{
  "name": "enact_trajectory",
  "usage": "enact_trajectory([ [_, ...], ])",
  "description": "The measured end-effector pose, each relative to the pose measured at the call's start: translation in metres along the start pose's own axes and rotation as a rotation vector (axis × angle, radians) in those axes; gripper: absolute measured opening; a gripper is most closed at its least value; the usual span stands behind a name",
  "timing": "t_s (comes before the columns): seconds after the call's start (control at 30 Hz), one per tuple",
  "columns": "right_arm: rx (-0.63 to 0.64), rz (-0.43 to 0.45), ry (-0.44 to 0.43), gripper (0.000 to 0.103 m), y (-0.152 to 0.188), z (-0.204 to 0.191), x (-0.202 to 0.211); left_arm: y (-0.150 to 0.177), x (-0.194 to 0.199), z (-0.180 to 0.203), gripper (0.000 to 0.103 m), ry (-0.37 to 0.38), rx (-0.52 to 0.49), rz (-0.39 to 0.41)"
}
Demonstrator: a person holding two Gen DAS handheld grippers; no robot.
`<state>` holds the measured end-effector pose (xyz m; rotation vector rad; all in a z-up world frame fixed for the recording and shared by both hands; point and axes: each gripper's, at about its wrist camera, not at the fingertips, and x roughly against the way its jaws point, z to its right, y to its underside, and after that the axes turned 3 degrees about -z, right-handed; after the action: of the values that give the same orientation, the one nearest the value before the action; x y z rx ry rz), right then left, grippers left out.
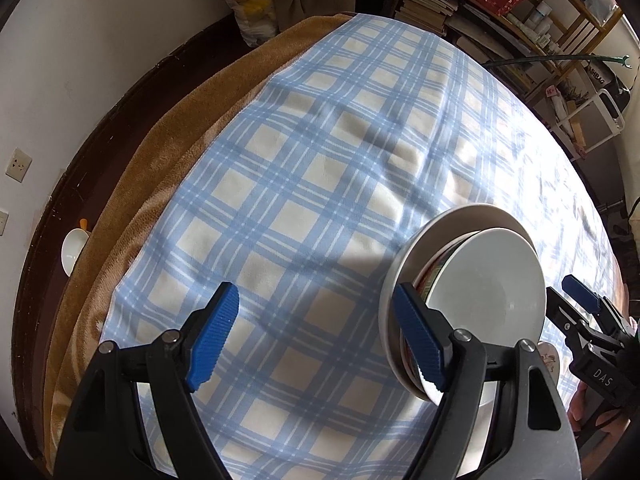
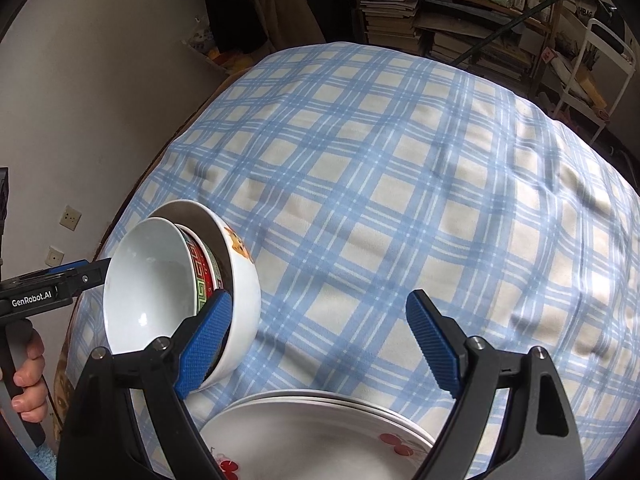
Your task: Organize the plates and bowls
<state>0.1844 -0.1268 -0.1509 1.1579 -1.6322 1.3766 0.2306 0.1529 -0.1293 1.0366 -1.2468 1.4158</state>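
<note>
A nested stack of bowls [image 1: 484, 292] stands between the two grippers on the blue checked cloth: a plain white bowl inside, a red and green patterned one, a large white outer bowl [image 2: 244, 292] with an orange motif. A stack of plates [image 2: 320, 436] with red flower marks lies under my right gripper. My left gripper [image 1: 320, 340] is open, its right finger [image 1: 420, 340] against the stack's left side. My right gripper [image 2: 320, 344] is open, its left finger [image 2: 204, 348] against the stack's right side. The other gripper shows at the edge of each view [image 1: 584, 300] [image 2: 76, 276].
The cloth [image 1: 304, 160] covers a round table over a brown blanket [image 1: 168, 152]. A white cup [image 1: 74, 250] sits at the far left rim. Shelves with books [image 2: 440, 12] and a white rack [image 2: 592, 80] stand beyond the table.
</note>
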Motion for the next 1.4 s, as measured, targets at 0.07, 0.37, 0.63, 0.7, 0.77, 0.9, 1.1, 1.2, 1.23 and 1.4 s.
enact_trajectory([
  [0.07,0.002,-0.001,0.004,0.093,0.0,-0.001,0.0,0.0,-0.001,0.001,0.079,0.006,-0.004,-0.003],
  [0.37,0.0,-0.004,0.001,0.093,0.001,-0.001,-0.002,-0.002,-0.005,-0.001,0.079,0.026,0.019,-0.014],
  [0.63,-0.001,-0.005,0.002,0.093,0.001,0.0,-0.002,-0.003,-0.005,-0.001,0.079,0.027,0.011,-0.013],
  [0.7,-0.001,-0.005,0.005,0.093,0.002,0.0,-0.002,-0.003,-0.006,-0.001,0.079,0.013,0.007,-0.011],
  [0.77,0.0,-0.003,0.009,0.093,0.002,-0.001,-0.003,-0.003,-0.005,0.0,0.079,0.006,-0.001,-0.007],
  [0.9,0.003,0.003,0.052,0.093,0.003,-0.005,-0.005,-0.002,-0.005,0.003,0.079,-0.011,-0.018,0.004],
  [1.1,-0.023,-0.001,0.06,0.094,0.003,-0.003,-0.004,-0.002,-0.006,0.007,0.078,-0.035,-0.053,0.017],
  [1.2,-0.034,-0.012,0.066,0.094,0.002,-0.005,-0.004,0.0,-0.011,0.013,0.061,-0.006,-0.089,0.002],
  [1.23,-0.028,-0.017,0.075,0.094,0.001,-0.007,-0.005,0.0,-0.013,0.016,0.05,0.005,-0.102,-0.001],
  [1.4,0.006,-0.005,0.141,0.093,0.001,-0.021,-0.003,0.001,-0.015,0.022,0.021,0.066,-0.118,-0.006],
])
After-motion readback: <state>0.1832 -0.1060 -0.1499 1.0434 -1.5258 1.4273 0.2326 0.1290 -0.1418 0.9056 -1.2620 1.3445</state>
